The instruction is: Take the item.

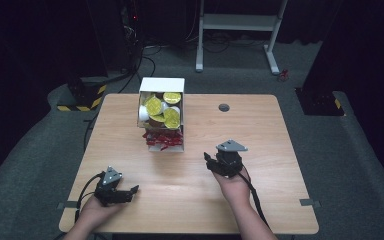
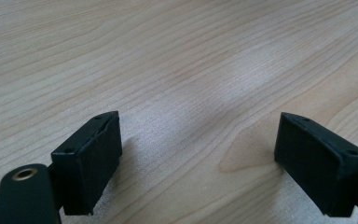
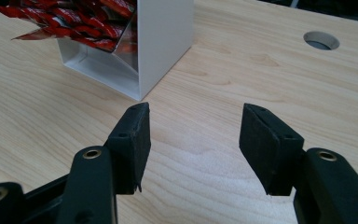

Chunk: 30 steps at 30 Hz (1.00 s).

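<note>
A pale, wood-grained rectangular table with rounded corners is seen from the high view, set on grey carpet with dark surroundings. A white, open-topped rectangular box is placed toward the far edge, left of the centre line; its far compartment is filled with round cups with yellow-green foil lids, and its near compartment with glossy red foil sachets. A small round grey cable hole is set in the tabletop to the right of the box, well apart from it. The black right gripper is held in the person's hand near the table's middle, to the right of and nearer than the box, with bare tabletop between them. In the right gripper view, its flat matte jaws are parted with nothing between them, and the box's smooth white corner with red sachets spilling over its wall lies just beyond the tips. The black left gripper is rested near the front left edge, well apart from the box. In the left gripper view its jaws are spread wide over bare wood grain, nothing clamped. Broad open wood is left across the front and the right side of the table.
</note>
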Available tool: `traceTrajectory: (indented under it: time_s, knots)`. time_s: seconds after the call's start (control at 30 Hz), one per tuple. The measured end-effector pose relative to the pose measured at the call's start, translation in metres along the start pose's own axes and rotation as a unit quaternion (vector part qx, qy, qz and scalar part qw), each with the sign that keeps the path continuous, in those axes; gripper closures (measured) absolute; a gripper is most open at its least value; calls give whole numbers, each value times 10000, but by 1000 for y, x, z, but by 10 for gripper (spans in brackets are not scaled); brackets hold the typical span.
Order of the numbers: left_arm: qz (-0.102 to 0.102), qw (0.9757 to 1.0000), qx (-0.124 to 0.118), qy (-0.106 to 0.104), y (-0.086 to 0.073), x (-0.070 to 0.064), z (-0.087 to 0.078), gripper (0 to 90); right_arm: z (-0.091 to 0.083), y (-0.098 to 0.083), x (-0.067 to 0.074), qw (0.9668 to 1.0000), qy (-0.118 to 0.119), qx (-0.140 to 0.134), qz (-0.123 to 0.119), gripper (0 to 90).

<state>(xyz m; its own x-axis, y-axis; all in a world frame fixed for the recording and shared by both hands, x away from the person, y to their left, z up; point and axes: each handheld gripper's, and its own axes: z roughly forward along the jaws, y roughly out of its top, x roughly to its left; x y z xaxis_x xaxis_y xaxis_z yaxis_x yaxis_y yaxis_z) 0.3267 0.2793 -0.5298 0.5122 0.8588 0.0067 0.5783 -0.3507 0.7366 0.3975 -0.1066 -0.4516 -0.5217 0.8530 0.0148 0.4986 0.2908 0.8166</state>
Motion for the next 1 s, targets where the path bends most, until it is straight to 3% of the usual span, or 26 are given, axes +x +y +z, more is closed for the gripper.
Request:
traceTrajectory:
  time_s: [0.2, 0.57, 0.77, 1.0]
  knots:
    - [13, 10000, 8, -28, 0, 0, 0, 149, 5, 5, 5, 10000, -6, 26, -46, 410]
    - [44, 10000, 5, -28, 0, 1, 0, 148, 16, 18, 20, 9993, -325, -36, -168, 420]
    - [46, 10000, 1, -33, 0, 0, 0, 148, 24, 22, 27, 9993, -311, -3, -204, 410]
    - [35, 10000, -1, -42, 0, 0, -1, 148, 31, 27, 32, 9998, -171, -47, -77, 433]
